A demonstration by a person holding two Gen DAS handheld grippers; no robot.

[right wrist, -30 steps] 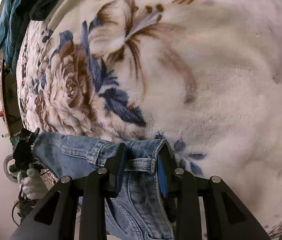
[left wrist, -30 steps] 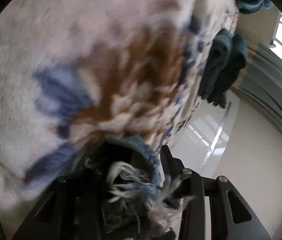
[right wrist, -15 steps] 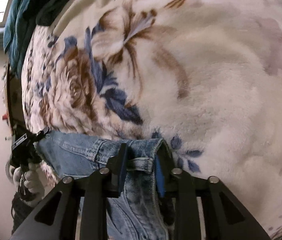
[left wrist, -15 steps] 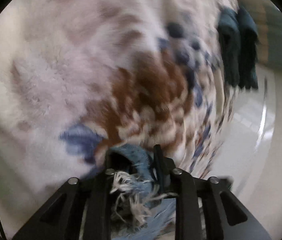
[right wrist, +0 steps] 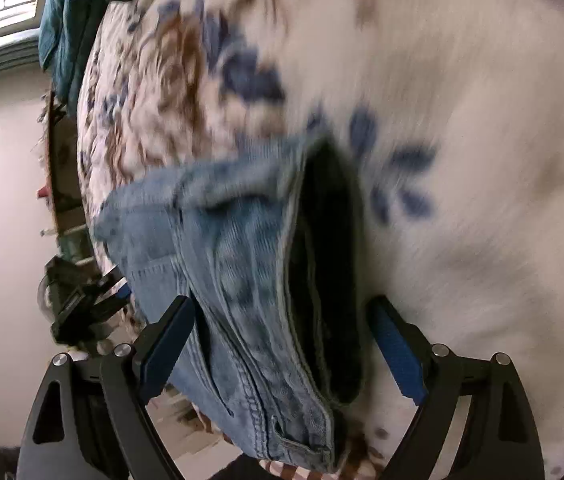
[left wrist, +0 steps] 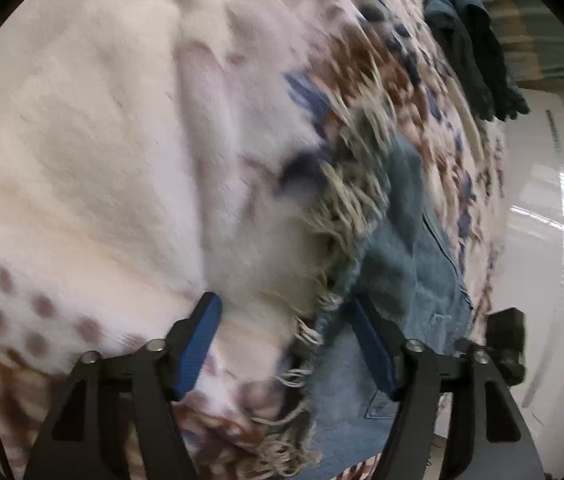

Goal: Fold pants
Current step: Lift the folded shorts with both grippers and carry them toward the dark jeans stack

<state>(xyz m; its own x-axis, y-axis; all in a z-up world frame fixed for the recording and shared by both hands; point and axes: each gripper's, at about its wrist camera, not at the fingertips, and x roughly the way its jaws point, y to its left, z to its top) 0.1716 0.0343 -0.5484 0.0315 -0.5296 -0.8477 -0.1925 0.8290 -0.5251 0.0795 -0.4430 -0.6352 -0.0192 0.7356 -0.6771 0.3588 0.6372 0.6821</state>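
Note:
The light blue denim pants [left wrist: 409, 280] lie on a cream floral blanket [left wrist: 102, 140]. In the left wrist view their frayed white hem [left wrist: 345, 208] lies just ahead of my left gripper [left wrist: 285, 316], which is open with nothing between its blue pads. In the right wrist view the waistband [right wrist: 242, 260] gapes open with a dark inside, lying between the spread fingers of my right gripper [right wrist: 282, 320], which is open. The other gripper [right wrist: 82, 308] shows at the left of the right wrist view.
The blanket [right wrist: 461, 120] covers a bed that fills most of both views. Dark teal clothes [left wrist: 469, 48] hang over the bed's far edge, also in the right wrist view [right wrist: 66, 20]. A glossy white floor [left wrist: 541, 220] lies beside the bed.
Both grippers have opened and let go of the pants. The frayed hem and the waistband now lie on the blanket. Both views are blurred by motion.

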